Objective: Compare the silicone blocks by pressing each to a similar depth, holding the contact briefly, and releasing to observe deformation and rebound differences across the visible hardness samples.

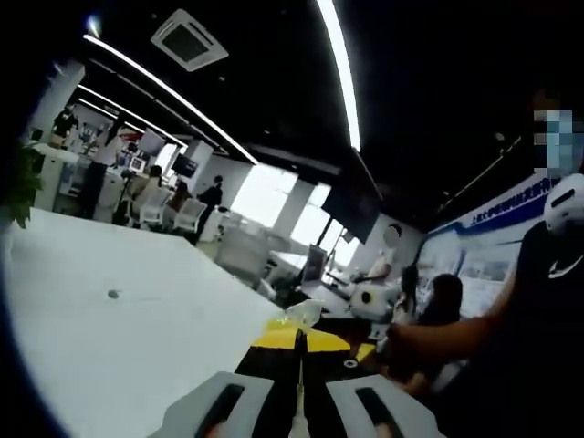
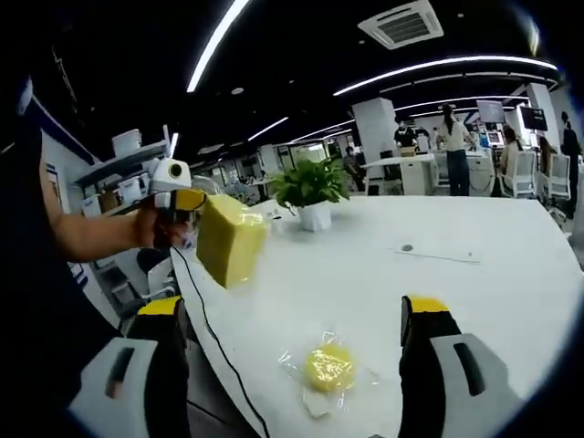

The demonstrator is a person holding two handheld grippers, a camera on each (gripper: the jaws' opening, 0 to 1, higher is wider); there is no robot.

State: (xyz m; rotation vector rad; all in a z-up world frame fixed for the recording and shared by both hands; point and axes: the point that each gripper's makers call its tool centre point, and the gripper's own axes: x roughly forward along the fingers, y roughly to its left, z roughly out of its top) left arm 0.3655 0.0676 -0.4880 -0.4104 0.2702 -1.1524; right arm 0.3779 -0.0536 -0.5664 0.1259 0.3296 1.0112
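Open-plan office, white table [image 1: 119, 338] under ceiling strip lights. Left gripper view: left gripper [image 1: 299, 406] jaws were clenched, almost touching, with a yellow edge just ahead of the tips. Right gripper view: right gripper [image 2: 292, 342] was released, jaws wide apart, hovering above the table. Yellow round silicone sample [image 2: 328, 367], in clear wrap, lay between and just ahead of the jaws, probably lined up for pressing. Up-left, the left gripper held a yellow silicone block [image 2: 230, 239] aloft, apparently mid-squeeze.
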